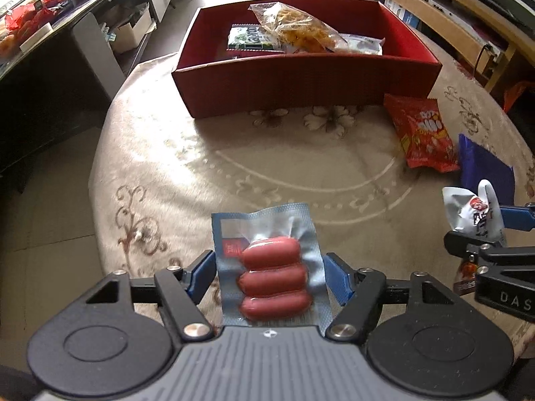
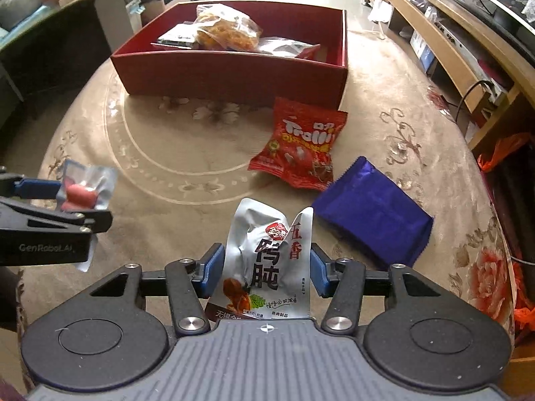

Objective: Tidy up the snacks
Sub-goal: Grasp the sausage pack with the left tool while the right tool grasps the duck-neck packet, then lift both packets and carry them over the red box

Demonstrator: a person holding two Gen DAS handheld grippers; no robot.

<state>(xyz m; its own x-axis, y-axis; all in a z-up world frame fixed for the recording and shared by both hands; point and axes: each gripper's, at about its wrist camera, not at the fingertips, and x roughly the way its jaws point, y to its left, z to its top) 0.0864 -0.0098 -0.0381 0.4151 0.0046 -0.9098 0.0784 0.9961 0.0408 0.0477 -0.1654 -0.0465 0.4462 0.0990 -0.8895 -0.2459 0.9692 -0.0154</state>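
We record the left gripper (image 1: pixel 269 279) at the lower centre of its own view, its blue pads (image 1: pixel 336 279) pressed against both sides of a vacuum-sealed sausage pack (image 1: pixel 272 275), which holds three red sausages and is carried above the table. The right gripper (image 2: pixel 265 269) sits at the lower centre of its own view, clamped on a silver pouch (image 2: pixel 264 260) printed with Chinese characters; the pouch is creased between the pads. Each gripper also appears at the edge of the other's view, with its load.

We note a red box (image 1: pixel 301 83) in the upper centre of the left view, standing on the patterned tablecloth (image 1: pixel 200 167). Inside it lie a clear bag of fried snacks (image 1: pixel 296 28), a green-and-white packet (image 1: pixel 249 38) to its left and a pale packet (image 1: pixel 361 45) to its right.

On the cloth, just in front of the box's right corner, lies a red Trolli bag (image 2: pixel 301 147). A blue-purple packet (image 2: pixel 371 214) lies flat, lower right of the Trolli bag, their nearest corners close; we cannot tell whether they touch. Shelving (image 2: pixel 451 43) runs along the upper right of the frame.
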